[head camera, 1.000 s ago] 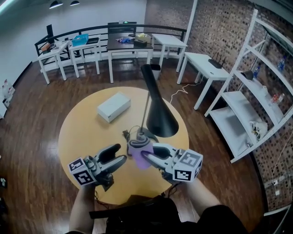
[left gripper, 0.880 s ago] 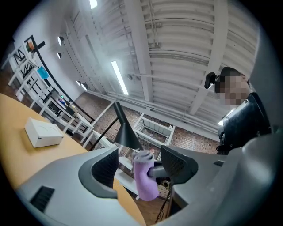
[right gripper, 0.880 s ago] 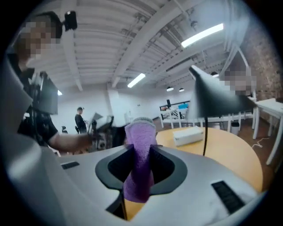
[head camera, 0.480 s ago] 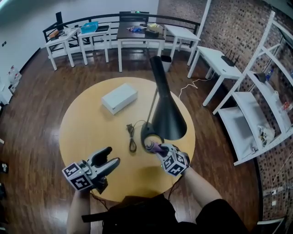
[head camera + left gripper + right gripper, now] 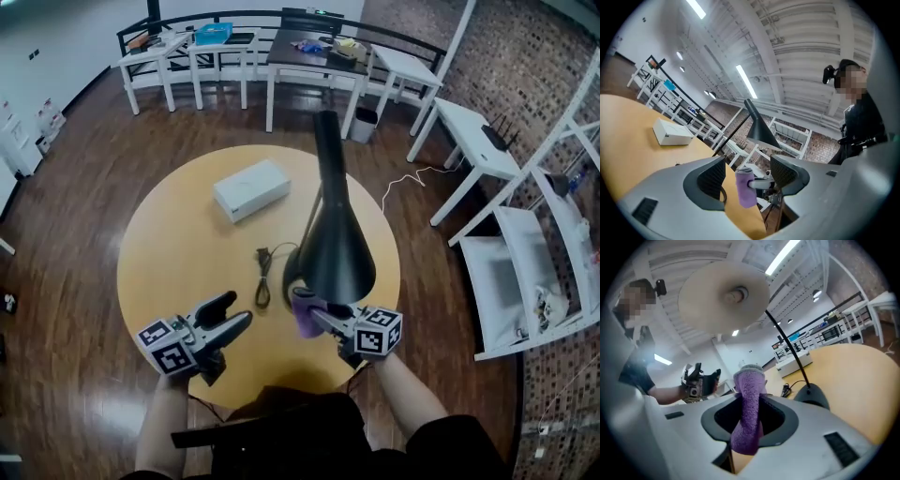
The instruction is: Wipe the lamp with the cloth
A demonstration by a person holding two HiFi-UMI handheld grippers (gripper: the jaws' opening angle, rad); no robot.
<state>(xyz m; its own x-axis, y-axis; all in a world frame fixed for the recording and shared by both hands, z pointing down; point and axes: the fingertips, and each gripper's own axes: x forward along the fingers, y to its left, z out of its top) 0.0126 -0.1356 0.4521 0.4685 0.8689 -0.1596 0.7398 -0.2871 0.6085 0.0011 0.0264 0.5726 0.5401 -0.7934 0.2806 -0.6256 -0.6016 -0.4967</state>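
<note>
The lamp (image 5: pixel 334 234) is stood upright on the round table (image 5: pixel 169 272), towards its right side, with its base (image 5: pixel 292 275) just beyond the grippers. Its thin stem is tilted, and the long black cone of the shade is carried on it with the narrow end pointed up and away and the wide mouth faced down over the table's near edge. The cloth (image 5: pixel 304 323), a purple roll, is clamped between the jaws of the right gripper (image 5: pixel 314 309); its long axis is set across the jaws, so that one end is stuck up above the pads and the other is hung below them. The cloth is held under the mouth of the shade and close to the base; contact with the lamp cannot be told. The left gripper (image 5: pixel 232 311) is held over the table's near left part, well apart from the lamp, its jaws spread with nothing between them. A white box (image 5: pixel 251 189) is laid farther back on the table, and a plug with its cord (image 5: pixel 263 274) is seen left of the base.
</note>
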